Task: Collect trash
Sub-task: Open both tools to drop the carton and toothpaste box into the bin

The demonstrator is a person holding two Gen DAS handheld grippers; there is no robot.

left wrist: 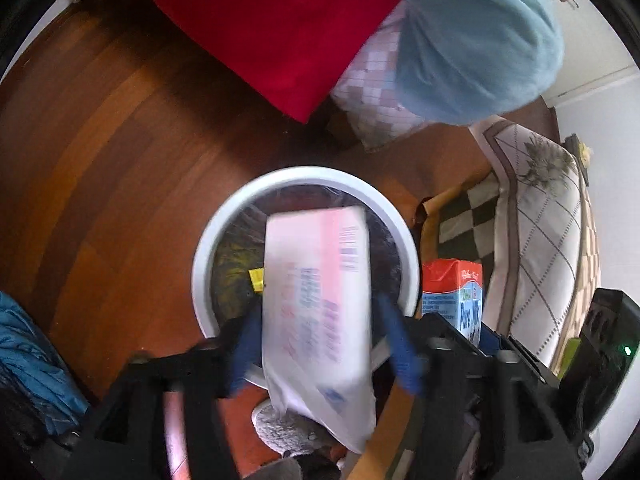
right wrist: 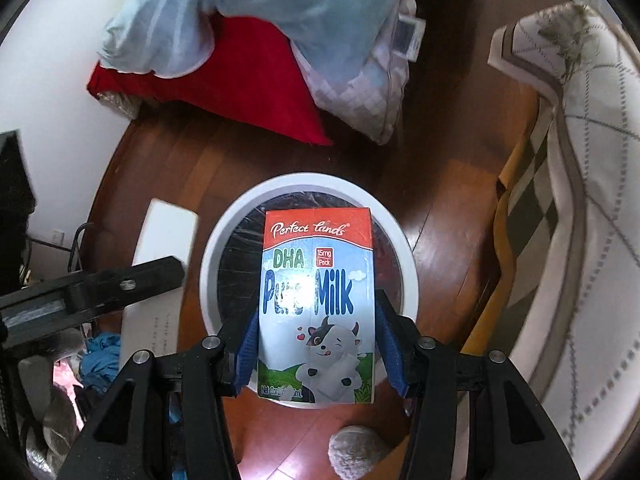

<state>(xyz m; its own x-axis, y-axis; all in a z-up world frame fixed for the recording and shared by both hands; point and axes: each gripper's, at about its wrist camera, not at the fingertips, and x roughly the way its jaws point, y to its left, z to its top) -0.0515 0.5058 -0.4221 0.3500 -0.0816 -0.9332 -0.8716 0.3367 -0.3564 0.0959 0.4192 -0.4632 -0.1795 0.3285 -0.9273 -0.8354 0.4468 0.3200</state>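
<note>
The left gripper (left wrist: 318, 344) is clamped on a white box (left wrist: 316, 300) w/ a pink stripe and blurred blue print, blue pads (left wrist: 400, 354) pressing its two long sides. The box hangs tilted right over the white trash bin (left wrist: 208, 256), which stands on the dark wood floor (left wrist: 120, 152) and is lined w/ a black bag (a bit of yellow wrapper (left wrist: 256, 279) shows inside, left of the box).

The right gripper (right wrist: 316, 354) grips a "Perfect Lands DHA Pure Milk" carton (right wrist: 318, 304), front face toward the camera, cartoon cow at the bottom, blue pads (right wrist: 248, 346) tight against both sides. The carton is also over the trash bin (right wrist: 406, 264), covering most of the opening in the right wrist view. In the left wrist view the same carton (left wrist: 454, 294) sits just beside the bin's right rim.

Beyond the bin: a red cushion (right wrist: 248, 80), a light blue cloth (right wrist: 248, 4) draped over it, and a checked pillow (right wrist: 360, 100). A quilted cover (right wrist: 580, 220) hangs at the right.
</note>
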